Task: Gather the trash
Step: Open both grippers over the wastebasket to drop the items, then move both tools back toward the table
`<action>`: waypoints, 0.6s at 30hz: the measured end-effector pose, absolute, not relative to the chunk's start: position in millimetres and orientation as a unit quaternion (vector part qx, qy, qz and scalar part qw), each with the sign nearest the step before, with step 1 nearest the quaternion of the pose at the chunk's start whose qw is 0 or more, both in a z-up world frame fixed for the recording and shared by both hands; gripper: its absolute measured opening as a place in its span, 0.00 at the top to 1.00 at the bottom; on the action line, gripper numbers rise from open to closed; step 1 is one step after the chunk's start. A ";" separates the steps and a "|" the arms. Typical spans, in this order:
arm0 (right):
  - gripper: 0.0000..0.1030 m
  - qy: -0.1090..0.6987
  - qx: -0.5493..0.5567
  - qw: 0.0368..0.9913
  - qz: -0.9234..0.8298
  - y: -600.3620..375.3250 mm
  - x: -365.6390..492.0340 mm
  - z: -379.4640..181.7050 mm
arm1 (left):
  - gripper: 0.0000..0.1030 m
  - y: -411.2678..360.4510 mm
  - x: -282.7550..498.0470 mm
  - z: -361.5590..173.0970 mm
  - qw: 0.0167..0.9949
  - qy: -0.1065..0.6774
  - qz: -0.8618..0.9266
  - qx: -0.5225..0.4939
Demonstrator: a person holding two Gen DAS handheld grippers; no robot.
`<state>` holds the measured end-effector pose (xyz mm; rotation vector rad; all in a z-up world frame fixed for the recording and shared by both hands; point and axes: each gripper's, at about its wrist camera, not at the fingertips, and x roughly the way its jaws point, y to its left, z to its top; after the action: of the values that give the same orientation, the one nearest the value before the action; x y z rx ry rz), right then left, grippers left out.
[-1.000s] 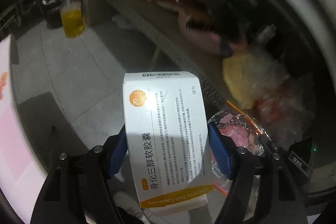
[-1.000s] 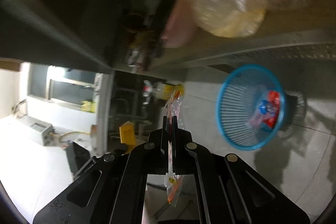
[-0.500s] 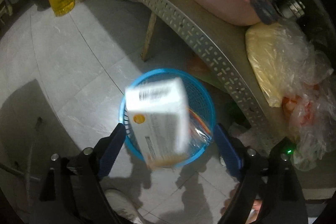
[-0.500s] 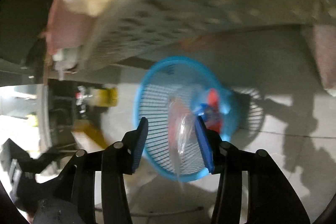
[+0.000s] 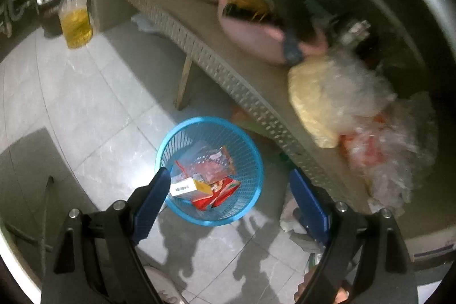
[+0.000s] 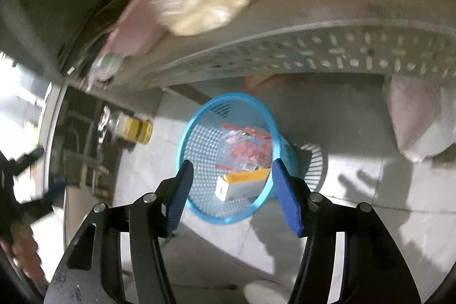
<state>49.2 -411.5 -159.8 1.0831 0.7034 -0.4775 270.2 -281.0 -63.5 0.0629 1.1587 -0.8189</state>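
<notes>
Your left gripper (image 5: 230, 190) gapes empty; right gripper (image 6: 232, 187) opening, empty. Ahead, below both: medicine box (image 5: 188, 188) in blue basket (image 5: 250, 150), print unreadable.

Opening right hand-held gripper (image 6: 232, 190) empty above basket (image 6: 199, 207); blurry carton (image 6: 242, 184) inside.

Box (image 5: 186, 187) and wrappers (image 5: 211, 164) in basket (image 5: 250, 150); basket on floor (image 5: 85, 104) beside table (image 5: 216, 59).
</notes>
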 end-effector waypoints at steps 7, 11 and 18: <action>0.35 0.316 0.384 0.850 -0.174 -357.4 42.2 -84.9 | 0.19 -210.3 231.7 -1.3 0.800 0.456 -0.389 0.017; 0.34 0.314 0.350 0.873 -0.128 -332.1 33.7 -50.6 | 0.19 -158.4 210.5 27.0 0.828 0.419 -0.373 0.009; 0.31 0.330 0.316 0.887 -0.062 -289.5 42.1 -18.2 | 0.18 -54.7 174.0 66.4 0.883 0.351 -0.313 -0.006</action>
<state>42.1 -289.5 -18.2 0.6579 0.6859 -0.1282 174.0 -54.7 66.4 -0.0128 0.7304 -0.6512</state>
